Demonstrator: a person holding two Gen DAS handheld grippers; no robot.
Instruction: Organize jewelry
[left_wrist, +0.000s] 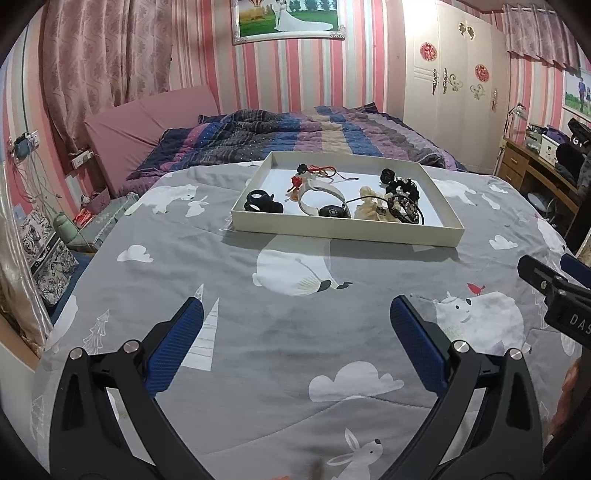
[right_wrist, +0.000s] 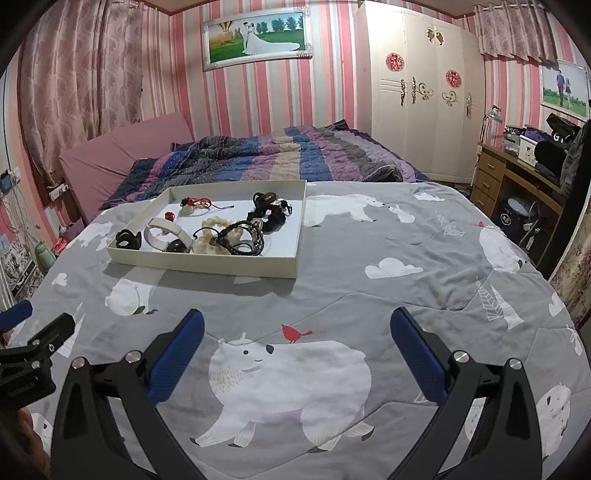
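A shallow white tray (left_wrist: 347, 233) sits on the grey bear-print bedspread (left_wrist: 258, 332), ahead of both grippers; it also shows in the right wrist view (right_wrist: 207, 266). It holds several pieces: a black hair claw (left_wrist: 263, 202), a white band with a black disc (left_wrist: 325, 199), a cream scrunchie (left_wrist: 373, 206), black bracelets (left_wrist: 406, 208) and red cords (left_wrist: 321, 170). My left gripper (left_wrist: 295, 310) is open and empty, hovering over the bedspread short of the tray. My right gripper (right_wrist: 297, 321) is open and empty, to the tray's near right.
A striped purple-blue quilt (left_wrist: 295, 136) lies behind the tray. A pink headboard cushion (left_wrist: 147, 125) is at the left, a white wardrobe (right_wrist: 417, 92) at the back, a wooden desk (right_wrist: 517, 173) at the right. Bags and clutter (left_wrist: 51, 254) stand on the floor left of the bed.
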